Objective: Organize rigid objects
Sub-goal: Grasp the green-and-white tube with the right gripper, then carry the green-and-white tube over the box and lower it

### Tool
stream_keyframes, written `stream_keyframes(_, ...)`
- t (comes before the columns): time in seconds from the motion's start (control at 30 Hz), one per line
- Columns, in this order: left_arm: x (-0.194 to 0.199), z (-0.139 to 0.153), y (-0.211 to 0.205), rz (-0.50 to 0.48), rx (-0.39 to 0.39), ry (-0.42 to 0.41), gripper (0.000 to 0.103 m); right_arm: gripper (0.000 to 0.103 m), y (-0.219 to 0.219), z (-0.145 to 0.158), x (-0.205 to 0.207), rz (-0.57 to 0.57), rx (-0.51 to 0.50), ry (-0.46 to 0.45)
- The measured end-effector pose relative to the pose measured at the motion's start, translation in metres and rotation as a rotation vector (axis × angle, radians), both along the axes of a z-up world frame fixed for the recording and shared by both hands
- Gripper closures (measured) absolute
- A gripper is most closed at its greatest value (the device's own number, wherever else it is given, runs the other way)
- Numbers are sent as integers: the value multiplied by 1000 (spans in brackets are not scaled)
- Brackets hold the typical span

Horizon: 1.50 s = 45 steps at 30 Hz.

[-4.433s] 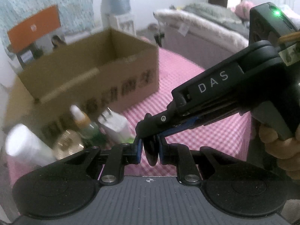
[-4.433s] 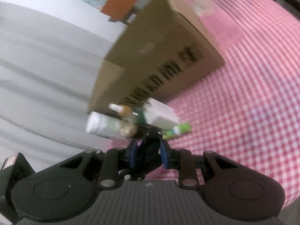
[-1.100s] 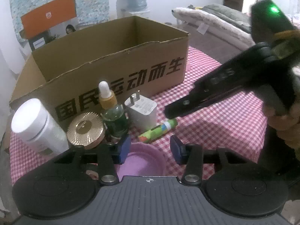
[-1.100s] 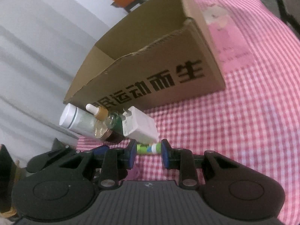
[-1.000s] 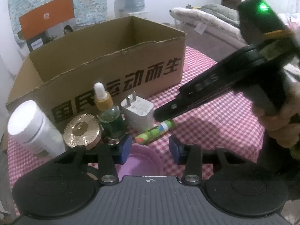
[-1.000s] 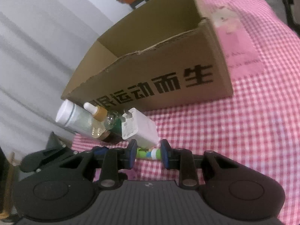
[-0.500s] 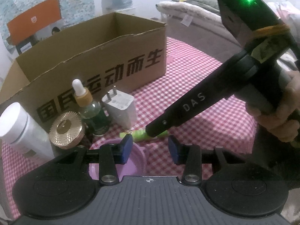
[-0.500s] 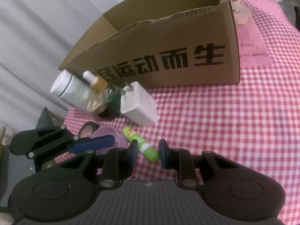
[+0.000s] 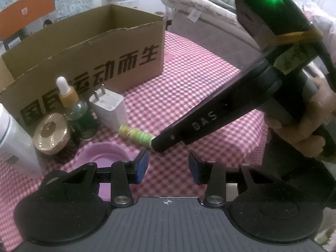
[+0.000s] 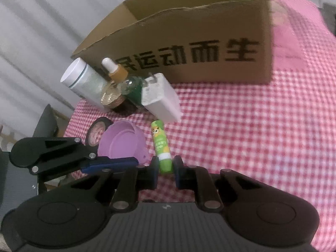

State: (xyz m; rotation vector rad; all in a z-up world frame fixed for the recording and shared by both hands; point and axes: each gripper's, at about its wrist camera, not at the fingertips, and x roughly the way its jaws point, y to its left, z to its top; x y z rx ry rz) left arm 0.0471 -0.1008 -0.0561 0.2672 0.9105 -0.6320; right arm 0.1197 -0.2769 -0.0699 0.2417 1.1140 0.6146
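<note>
A green glue stick [image 10: 160, 145] lies on the pink checked cloth, also seen in the left wrist view [image 9: 134, 135]. My right gripper [image 10: 164, 171] has its jaws on either side of the stick's near end, close to it but not visibly clamped. My left gripper [image 9: 168, 166] is open and empty, hovering above the cloth beside a purple bowl [image 9: 98, 155]. An open cardboard box [image 9: 84, 48] stands behind a white charger [image 9: 108, 107], a dropper bottle [image 9: 76, 111], a gold-lidded jar [image 9: 51, 133] and a white bottle [image 9: 12, 142].
A roll of black tape [image 10: 97, 132] lies by the purple bowl [image 10: 120, 145] at the table's left edge. A bed [image 9: 210, 19] stands beyond the table. The cloth to the right of the box [image 10: 210, 42] is bare.
My right gripper has come down and forward so its jaws now straddle the glue stick's end. My left gripper opened earlier and has drawn back a little to the right.
</note>
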Motion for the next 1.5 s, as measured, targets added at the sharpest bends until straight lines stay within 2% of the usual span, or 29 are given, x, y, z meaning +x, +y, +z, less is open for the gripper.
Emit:
stream_keyframes(0.27,1,-5,-15,-23,9,24,61,86,-36,-9,-19,-120,103,99)
stream_keyframes(0.43,13,-11,-21,-6,7,50,60,86,-46,-7,-18,-174,154,87)
stream_keyframes(0.63,27,-18,-24,24,3,88,61,84,-44,-11,-4,-185,157,104)
stream_keyframes(0.93,32,-20,-30,33,23,65,60,84,-34,-20,2,-145,226,134)
stream_keyframes(1.23,34,-19,-32,47,35,41,60,84,-31,-25,1,-157,265,104)
stream_keyframes(1.5,20,-3,-30,29,36,-33,60,84,-34,-4,-8,-153,265,60)
